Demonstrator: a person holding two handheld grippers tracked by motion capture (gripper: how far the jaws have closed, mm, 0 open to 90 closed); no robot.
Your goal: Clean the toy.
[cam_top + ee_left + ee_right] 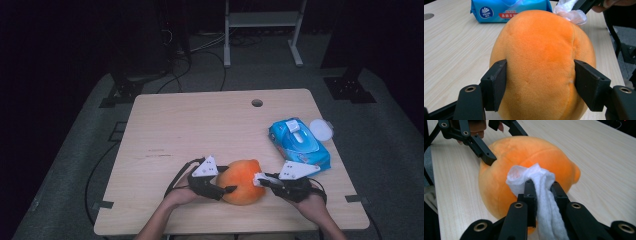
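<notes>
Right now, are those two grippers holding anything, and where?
The left gripper clamps the orange plush toy across its sides. The right gripper pinches a bunched white wipe at its middle.

Plush toy (243,181) is orange; the wipe (541,195) on it white; pack (299,142) behind the toy blue w/ red label.

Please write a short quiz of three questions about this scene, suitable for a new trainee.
1. What does the right gripper hold?
2. True or false: the left gripper has its jaws on both sides of the orange plush toy.
3. The blue wipes pack lies: A) under the toy, B) beyond the toy toward the table's right edge, C) on the floor.

Key
1. A white wipe, pressed against the toy.
2. True.
3. B.
</notes>
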